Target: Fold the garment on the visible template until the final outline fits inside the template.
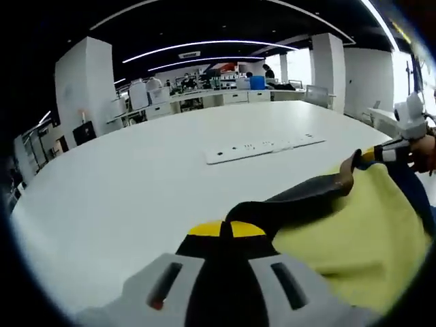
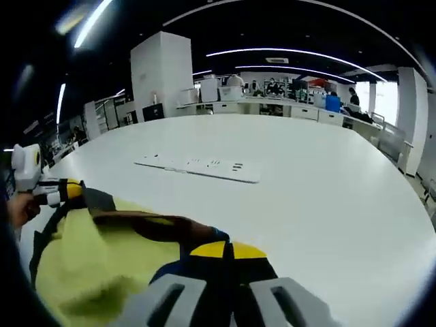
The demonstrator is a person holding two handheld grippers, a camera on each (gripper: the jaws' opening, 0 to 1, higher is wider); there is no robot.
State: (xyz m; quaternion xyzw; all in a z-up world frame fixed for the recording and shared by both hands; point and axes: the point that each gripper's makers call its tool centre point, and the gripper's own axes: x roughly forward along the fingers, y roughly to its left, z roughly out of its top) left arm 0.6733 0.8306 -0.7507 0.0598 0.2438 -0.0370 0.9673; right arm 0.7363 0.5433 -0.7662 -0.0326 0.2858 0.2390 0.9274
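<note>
Hanging between the two grippers, the garment is being held up off the white table, a yellow cloth with a dark edge that is running taut from one gripper to the other. The left gripper is clenching one end of that edge between its yellow-tipped jaws, and in the same view the right gripper is pinching the far end; the right gripper view is giving the mirror of this, its own tips closed on the cloth and the left gripper coming in at the left. No template is making itself out under the cloth, and no fold is looking set yet, so by my reading most of the task is remaining. A white power strip is lying well beyond the garment, and desks and people are filling the room behind.
</note>
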